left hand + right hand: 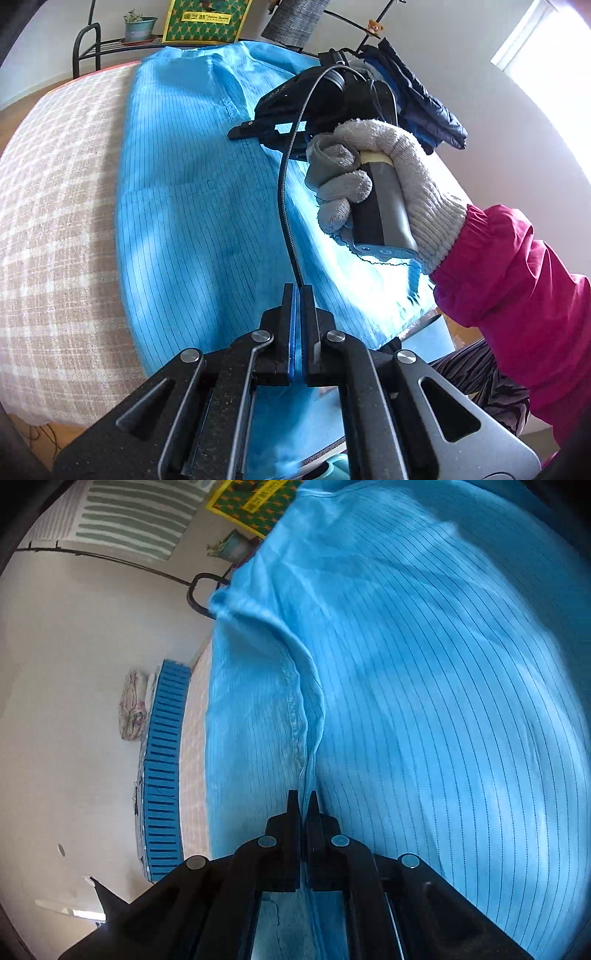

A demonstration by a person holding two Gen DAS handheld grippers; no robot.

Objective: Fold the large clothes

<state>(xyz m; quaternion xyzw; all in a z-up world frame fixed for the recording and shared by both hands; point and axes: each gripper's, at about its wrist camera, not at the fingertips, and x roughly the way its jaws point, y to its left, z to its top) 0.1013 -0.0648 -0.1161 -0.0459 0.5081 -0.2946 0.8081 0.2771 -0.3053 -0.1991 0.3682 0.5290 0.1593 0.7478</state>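
A large blue garment point(184, 206) with thin dark stripes lies spread over a checked beige table point(55, 221). My left gripper point(298, 295) is shut on the garment's near edge, with blue cloth showing between its fingers. In the left wrist view a gloved hand holds my right gripper point(240, 131) over the garment's right side, near a collar-like seam. In the right wrist view my right gripper point(303, 800) is shut on a stitched hem of the blue garment point(424, 701), which rises in a ridge ahead of it and fills most of that view.
A pink sleeve point(517, 280) reaches in from the right. Dark blue clothes point(424, 99) lie at the table's far right. A metal rack point(88, 44) with a potted plant point(138, 26) and a green-yellow box point(205, 18) stands behind. A blue slatted crate point(164, 768) sits on the floor.
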